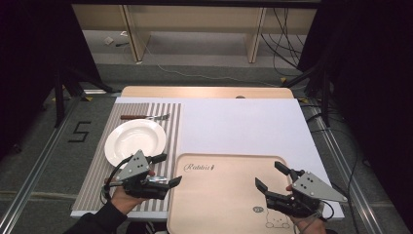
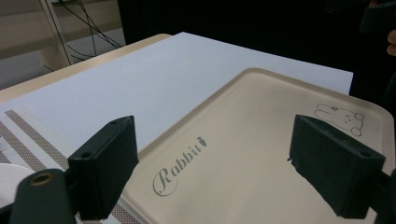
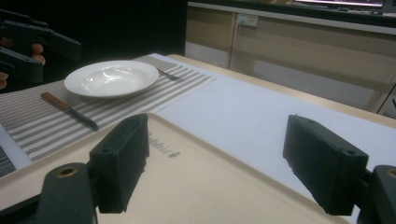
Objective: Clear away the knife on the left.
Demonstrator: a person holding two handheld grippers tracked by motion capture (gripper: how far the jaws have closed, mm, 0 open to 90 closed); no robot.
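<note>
The table (image 1: 204, 91) carries a white sheet (image 1: 243, 126) over most of its top, with a striped mat (image 1: 97, 180) along its left edge. On the sheet's near side lies my beige tray (image 1: 219, 204), printed "Rabbit" near its far left corner and with a small animal drawing near its right, its bed bare. A white plate (image 1: 135, 142) sits on the mat, and beyond it a wood-handled knife (image 1: 141, 117) lies crosswise; from the right gripper view a fork (image 3: 167, 73) shows just behind the plate. My left hand (image 1: 124, 197) comes in from the bottom edge, dark sleeve at the wrist, and holds the left gripper (image 1: 166, 169) low over the mat beside the tray's left rim, pointing right toward the tray, its jaws spread wide with nothing between them. My right hand (image 1: 304, 222) holds the right gripper (image 1: 271, 175) above the tray's right side, angled up and to the left, its jaws likewise spread and holding nothing. In the left gripper view the tray's lettering lies between the two parted jaws.
</note>
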